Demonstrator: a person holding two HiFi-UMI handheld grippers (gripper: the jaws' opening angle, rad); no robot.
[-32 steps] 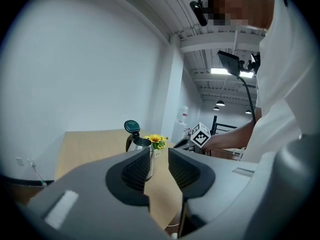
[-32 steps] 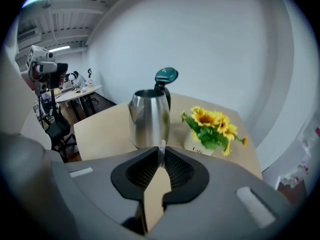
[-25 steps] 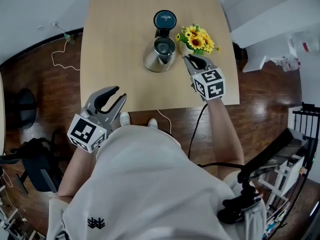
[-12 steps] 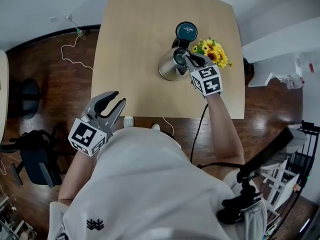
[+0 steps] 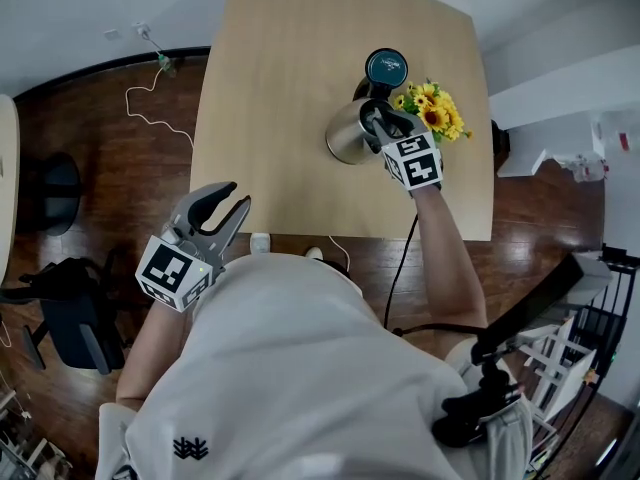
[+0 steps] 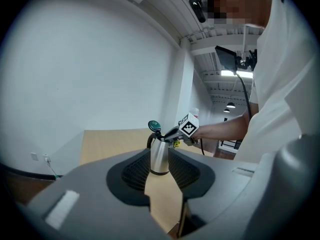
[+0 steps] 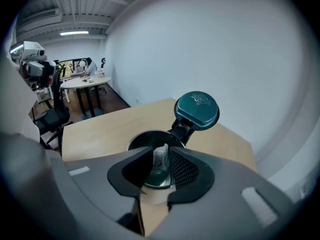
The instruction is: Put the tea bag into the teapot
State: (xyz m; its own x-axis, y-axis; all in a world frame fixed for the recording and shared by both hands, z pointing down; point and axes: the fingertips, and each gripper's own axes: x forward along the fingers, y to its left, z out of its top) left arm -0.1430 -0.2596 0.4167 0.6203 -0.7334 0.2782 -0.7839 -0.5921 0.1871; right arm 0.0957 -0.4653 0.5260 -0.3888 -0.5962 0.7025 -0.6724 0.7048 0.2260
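A steel teapot [image 5: 347,136] stands on the wooden table [image 5: 280,78] with its teal lid [image 5: 386,67] flipped up. My right gripper [image 5: 374,120] hovers over the pot's open mouth [image 7: 145,136]. Its jaws are opening, and the white tea bag [image 7: 161,156] hangs loosely between them, just above the opening. In the right gripper view the lid [image 7: 196,108] stands up behind the jaws. My left gripper [image 5: 224,201] is open and empty, off the table's near edge beside my body. From the left gripper view the teapot [image 6: 159,156] shows far off between its jaws.
A small pot of yellow sunflowers [image 5: 436,114] stands right behind the teapot, close to my right gripper. A white cable [image 5: 150,78] lies on the wooden floor at the left. A dark chair [image 5: 70,323] stands at the lower left.
My right gripper has moved left from beside the flowers to above the teapot's open mouth. The left gripper has stayed where it was.
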